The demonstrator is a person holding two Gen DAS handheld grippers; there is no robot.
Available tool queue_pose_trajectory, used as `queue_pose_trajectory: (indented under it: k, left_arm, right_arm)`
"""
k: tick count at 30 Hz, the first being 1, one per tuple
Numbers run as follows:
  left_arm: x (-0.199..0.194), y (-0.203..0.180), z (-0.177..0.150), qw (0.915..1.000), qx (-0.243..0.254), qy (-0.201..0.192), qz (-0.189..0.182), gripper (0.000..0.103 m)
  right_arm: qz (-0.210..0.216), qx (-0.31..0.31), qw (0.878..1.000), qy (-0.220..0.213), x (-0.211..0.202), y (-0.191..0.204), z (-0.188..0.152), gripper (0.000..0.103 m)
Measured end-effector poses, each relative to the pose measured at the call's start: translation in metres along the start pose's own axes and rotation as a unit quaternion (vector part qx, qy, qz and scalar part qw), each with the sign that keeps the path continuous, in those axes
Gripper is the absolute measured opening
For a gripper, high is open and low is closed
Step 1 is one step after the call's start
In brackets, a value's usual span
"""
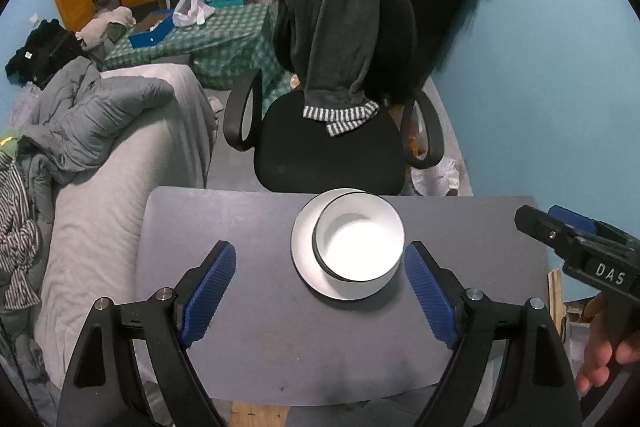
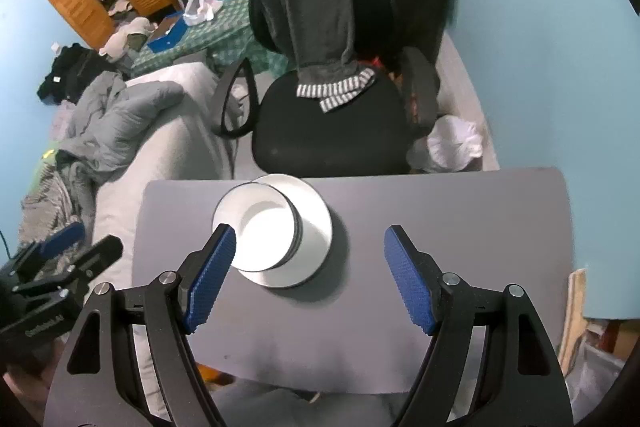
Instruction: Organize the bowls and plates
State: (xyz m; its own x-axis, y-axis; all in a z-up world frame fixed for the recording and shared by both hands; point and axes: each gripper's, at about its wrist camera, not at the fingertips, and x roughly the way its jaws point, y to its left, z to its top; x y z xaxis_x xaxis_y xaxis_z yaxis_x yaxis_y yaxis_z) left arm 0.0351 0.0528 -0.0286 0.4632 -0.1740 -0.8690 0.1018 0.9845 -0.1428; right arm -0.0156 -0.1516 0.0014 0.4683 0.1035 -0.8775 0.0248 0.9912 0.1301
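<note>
On the grey worktop (image 1: 240, 347), a glossy white bowl (image 1: 360, 243) nests on a white plate (image 1: 304, 247), likely rigid, slippery, breakable, best pinched at rims; left gripper (image 1: 320, 291) and right gripper (image 2: 310, 275) hover spread, empty.

Two circular fisheye views, edges bending straight lines and fading into black corners. Cool, even indoor light from above; the white bowl (image 1: 360, 239) glares, its inside blown out, and casts a soft shadow on the grey desk (image 1: 248, 347). Focus is fair, though the dark coats in the right wrist view smear at the top.
</note>
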Motion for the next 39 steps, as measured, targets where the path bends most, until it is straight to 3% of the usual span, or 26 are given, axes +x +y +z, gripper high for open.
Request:
queue_pose_trajectory:
  k: [15, 39]
  left_arm:
    - [-0.019, -0.018, -0.010, 0.9986, 0.046, -0.027, 0.001, 0.087]
    - [-0.017, -0.014, -0.005, 0.9993, 0.029, -0.023, 0.003, 0.087]
  right_arm:
    - [-0.027, -0.017, 0.999, -0.023, -0.019, 0.010, -0.009, 0.076]
    - [-0.024, -0.020, 0.999, -0.022, -0.017, 0.013, -0.008, 0.076]
